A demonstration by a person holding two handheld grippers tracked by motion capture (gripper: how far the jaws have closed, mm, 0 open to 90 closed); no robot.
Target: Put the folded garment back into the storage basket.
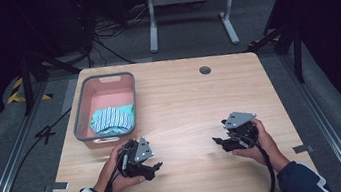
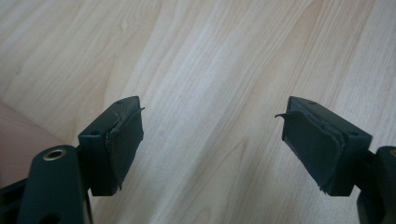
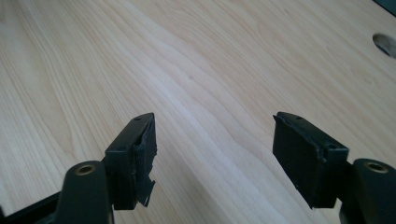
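Observation:
A grey basket (image 1: 79, 114) with a pink inside stands at the table's left, and a folded blue-and-white striped cloth (image 1: 112, 118) lies in it. My left gripper (image 1: 157, 167) hangs low over the table just right of the basket's near corner, jaws apart with nothing between them. In the left gripper view the left gripper (image 2: 210, 140) has only bare wood between its pads. My right gripper (image 1: 220, 142) sits low over the table's right half, pointing left, jaws apart. The right gripper view has the right gripper (image 3: 214, 154) framing bare wood.
The light wooden table (image 1: 184, 99) has a round cable hole (image 1: 204, 70) near its far edge, which also shows as the cable hole (image 3: 385, 44) in the right gripper view. A white desk frame (image 1: 190, 7) stands on the floor beyond the table.

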